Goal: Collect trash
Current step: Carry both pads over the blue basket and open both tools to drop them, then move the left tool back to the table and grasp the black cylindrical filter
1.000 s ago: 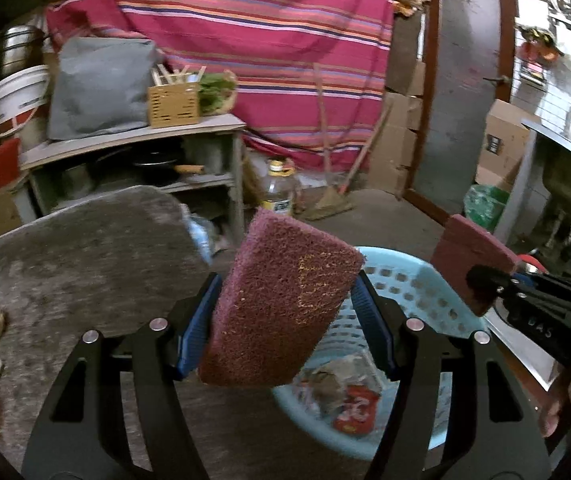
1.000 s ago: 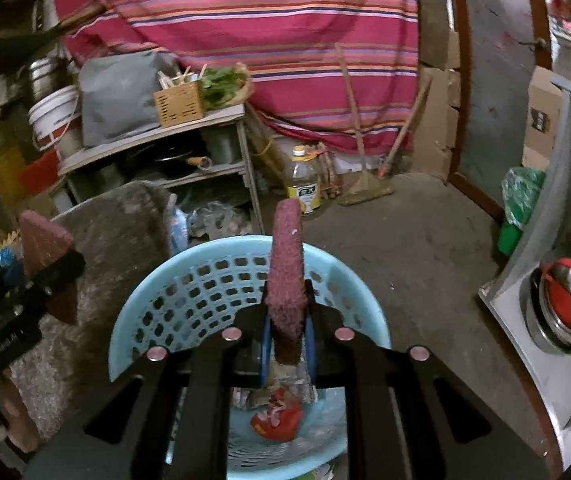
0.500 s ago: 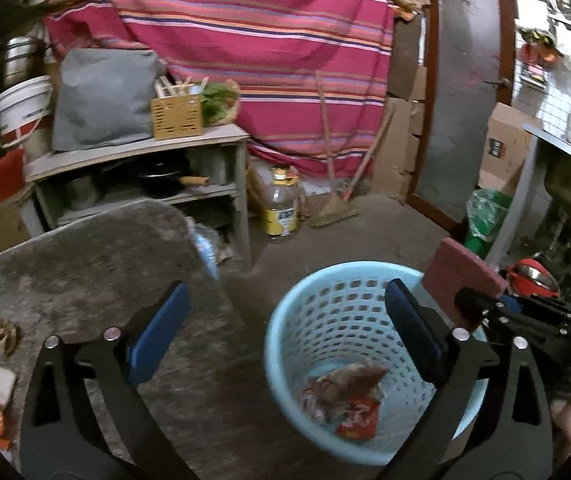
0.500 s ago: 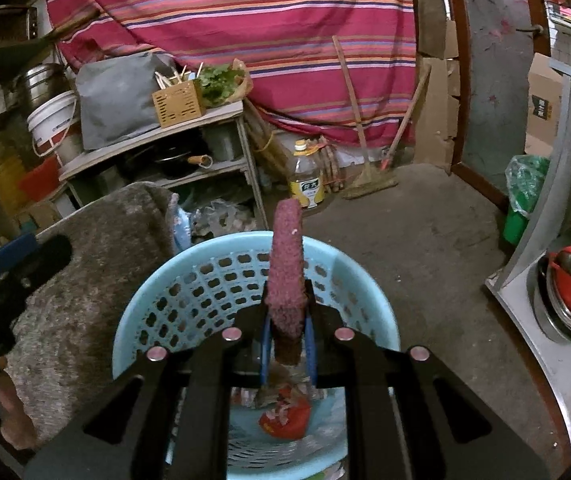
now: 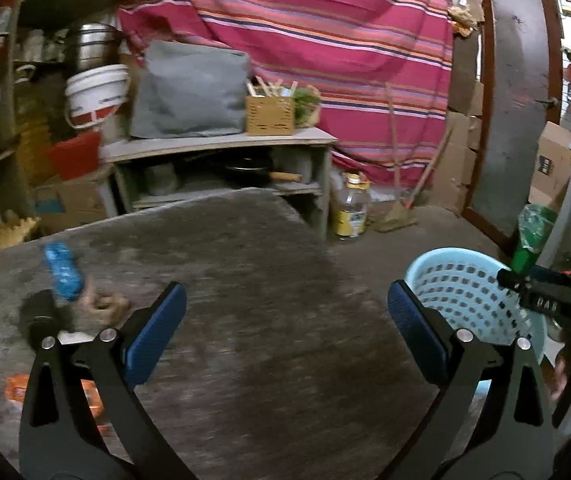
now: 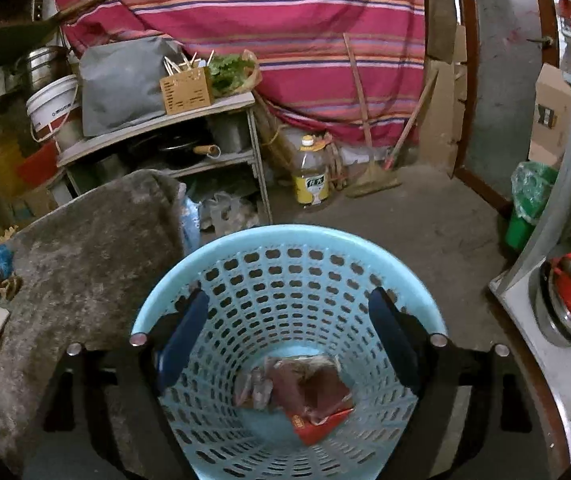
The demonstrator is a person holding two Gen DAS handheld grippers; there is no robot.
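Both spread wide and empty: right gripper (image 6: 287,338) just opened above pale blue perforated plastic basket (image 6: 285,240), maroon scouring pads (image 6: 309,384) below; left gripper (image 5: 285,320) over grey mat (image 5: 245,248). Risk: blurred crumpled blue wrapper (image 5: 61,272), ahead-left, missed through haste.

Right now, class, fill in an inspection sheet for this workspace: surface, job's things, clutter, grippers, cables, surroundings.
Surface: grey table, worn.
Job's things: blue basket on the floor holds maroon pads and a red wrapper; blue wrapper and orange wrapper lie on the table.
Clutter: oil bottle, broom.
Grippers: left gripper open, empty; right gripper over the basket, just opened, empty.
Cables: nothing seen.
Surroundings: striped cloth, shelf.
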